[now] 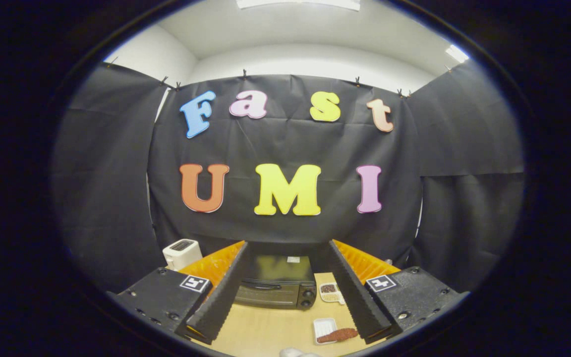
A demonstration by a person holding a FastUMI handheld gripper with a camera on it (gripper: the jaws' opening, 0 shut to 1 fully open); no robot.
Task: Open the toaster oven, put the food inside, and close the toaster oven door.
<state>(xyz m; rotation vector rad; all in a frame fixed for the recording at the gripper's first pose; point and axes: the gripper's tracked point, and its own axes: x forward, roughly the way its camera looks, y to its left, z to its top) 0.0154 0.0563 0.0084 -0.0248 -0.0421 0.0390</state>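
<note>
The claw [285, 325] is spread, holding nothing. The closed oven [275, 286] sits straight ahead between its fingers, handle [259, 284] running crosswise.

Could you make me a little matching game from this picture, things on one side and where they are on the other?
Things:
1. toaster oven
2. white toaster
3. brown food
4. claw

Places or states:
A. on a small white tray, near the right finger
B. open, holding nothing
C. beyond the fingers on the table, door closed
D. off beyond the left finger, by the black cloth

Pairs: 1-C, 2-D, 3-A, 4-B
</note>
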